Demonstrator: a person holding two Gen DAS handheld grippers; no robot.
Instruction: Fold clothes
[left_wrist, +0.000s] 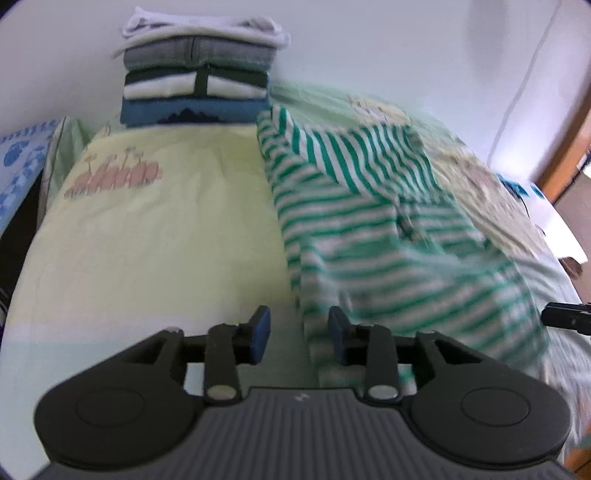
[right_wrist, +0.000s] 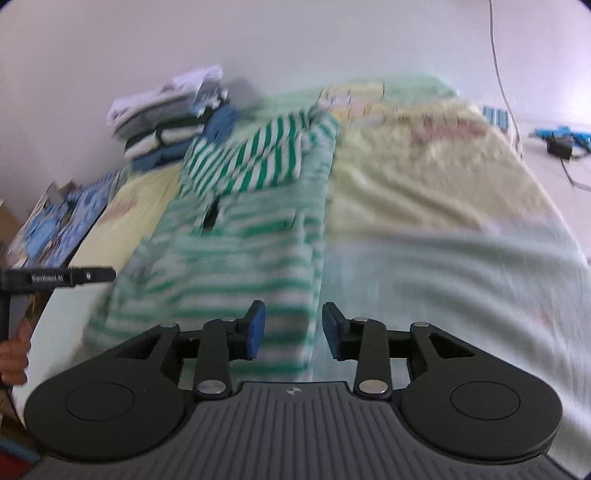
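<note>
Nowhere a basket or bin; only a stack of folded clothes (left_wrist: 199, 70) at the far end of the bed (left_wrist: 147, 229), against the white wall (left_wrist: 369, 37): white piece on top, grey beneath, then dark-and-white, blue at the bottom. Same stack (right_wrist: 166, 122) far left of the shirt in the right wrist view.

Striped shirt (left_wrist: 369, 221) spread lengthwise on the pale yellow-green bedcover, just right of the stack, collar end toward the wall. Green-and-white stripes, crisp near the collar, smeared by blur nearer the camera. One straight long edge along the shirt (right_wrist: 251, 236) on its right side in the right wrist view; upper part bunched and overlapped, dark slit near the middle.

Open bedcover left of the shirt, printed with a pinkish motif (left_wrist: 114, 177). More bare cover right of the shirt, out to the bed's rounded edge. Blue-patterned fabric (left_wrist: 22, 162) beyond the bed's left edge.

Left gripper (left_wrist: 299, 332) at the shirt's near left corner, blue pads parted, nothing pinched; right pad (left_wrist: 338, 332) over the cloth edge, contact impossible to tell. Right gripper (right_wrist: 293, 328) at the shirt's near right edge, jaws likewise apart and holding nothing, left pad (right_wrist: 256, 328) above the stripes. Black tip of the left gripper (right_wrist: 74, 277) visible left of the shirt, with a hand (right_wrist: 14, 354) below it.
</note>
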